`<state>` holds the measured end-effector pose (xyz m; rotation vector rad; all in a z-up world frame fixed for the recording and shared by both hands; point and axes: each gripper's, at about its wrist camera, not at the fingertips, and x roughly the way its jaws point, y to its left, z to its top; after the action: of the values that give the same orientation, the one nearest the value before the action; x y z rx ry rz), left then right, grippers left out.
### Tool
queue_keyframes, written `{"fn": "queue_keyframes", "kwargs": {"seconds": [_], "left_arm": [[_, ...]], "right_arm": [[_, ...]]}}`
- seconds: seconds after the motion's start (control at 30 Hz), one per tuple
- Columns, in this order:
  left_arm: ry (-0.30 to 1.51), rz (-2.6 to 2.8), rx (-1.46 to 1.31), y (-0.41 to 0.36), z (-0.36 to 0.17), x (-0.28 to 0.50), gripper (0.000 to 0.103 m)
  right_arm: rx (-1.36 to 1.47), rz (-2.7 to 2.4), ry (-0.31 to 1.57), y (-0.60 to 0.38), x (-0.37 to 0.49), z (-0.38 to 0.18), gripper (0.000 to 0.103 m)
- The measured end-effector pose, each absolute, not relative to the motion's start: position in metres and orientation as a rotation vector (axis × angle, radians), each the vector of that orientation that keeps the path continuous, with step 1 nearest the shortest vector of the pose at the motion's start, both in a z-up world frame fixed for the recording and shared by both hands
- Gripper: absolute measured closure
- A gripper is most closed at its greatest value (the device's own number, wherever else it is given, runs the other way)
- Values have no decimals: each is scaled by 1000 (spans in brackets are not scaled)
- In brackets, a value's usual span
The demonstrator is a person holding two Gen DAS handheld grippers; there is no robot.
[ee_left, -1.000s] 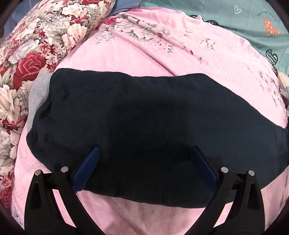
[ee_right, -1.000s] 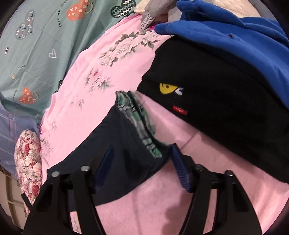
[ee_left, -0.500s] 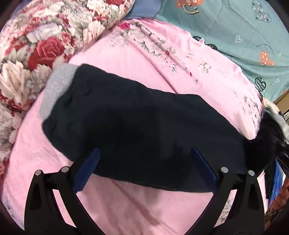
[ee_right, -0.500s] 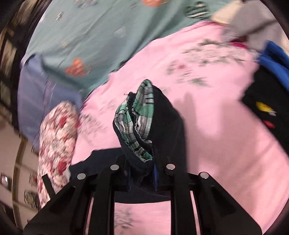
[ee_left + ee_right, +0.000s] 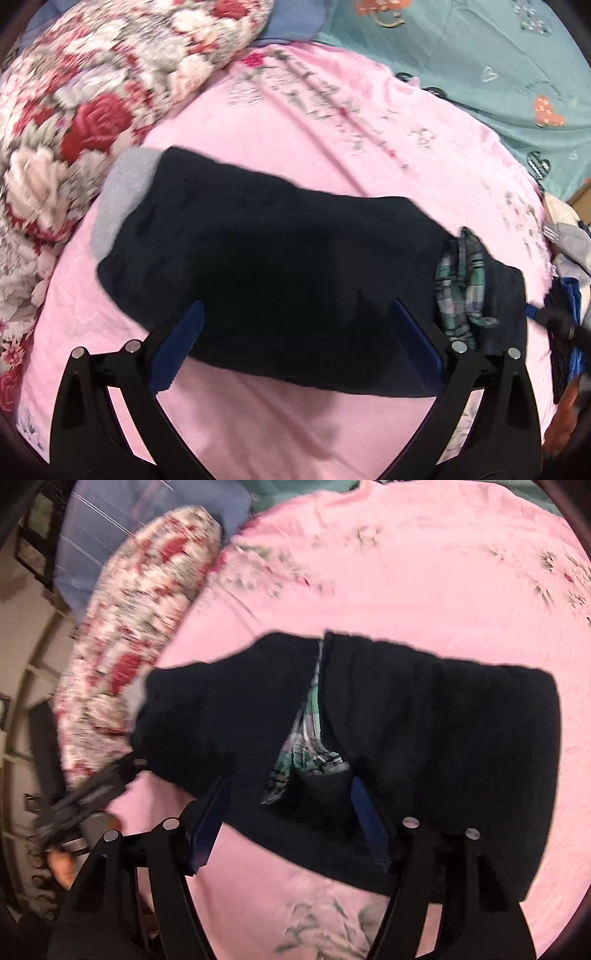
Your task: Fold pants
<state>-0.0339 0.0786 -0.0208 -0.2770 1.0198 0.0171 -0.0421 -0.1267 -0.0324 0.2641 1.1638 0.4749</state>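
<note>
Dark navy pants lie folded on the pink sheet, with a grey cuff at their left end. The plaid-lined waist end rests doubled over at the right. My left gripper hovers open just above the near edge of the pants, holding nothing. In the right wrist view the pants show the plaid lining in the fold. My right gripper has its jaws opening. The waist fabric lies between its fingers, and the pads do not press on it.
A floral pillow borders the pants on the left. A teal patterned sheet lies beyond the pink one. Other clothes are heaped at the right edge. The left gripper and a hand show blurred at the left.
The right gripper shut on the waist end, carried it across over the legs, and has now opened with the fabric lying down. The left gripper stayed open and drew back a little.
</note>
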Motion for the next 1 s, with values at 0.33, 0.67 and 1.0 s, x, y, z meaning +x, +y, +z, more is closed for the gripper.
{"fn": "queue_keyframes", "kwargs": {"seconds": [0.33, 0.67, 1.0], "left_arm": [[1045, -96, -153, 4, -12, -32, 2], [1054, -101, -133, -27, 1, -18, 2], [1171, -201, -120, -77, -29, -2, 2]], "right_arm": [[263, 183, 1051, -230, -24, -26, 77], [162, 120, 904, -252, -26, -33, 78], [196, 80, 1029, -267, -15, -63, 43]]}}
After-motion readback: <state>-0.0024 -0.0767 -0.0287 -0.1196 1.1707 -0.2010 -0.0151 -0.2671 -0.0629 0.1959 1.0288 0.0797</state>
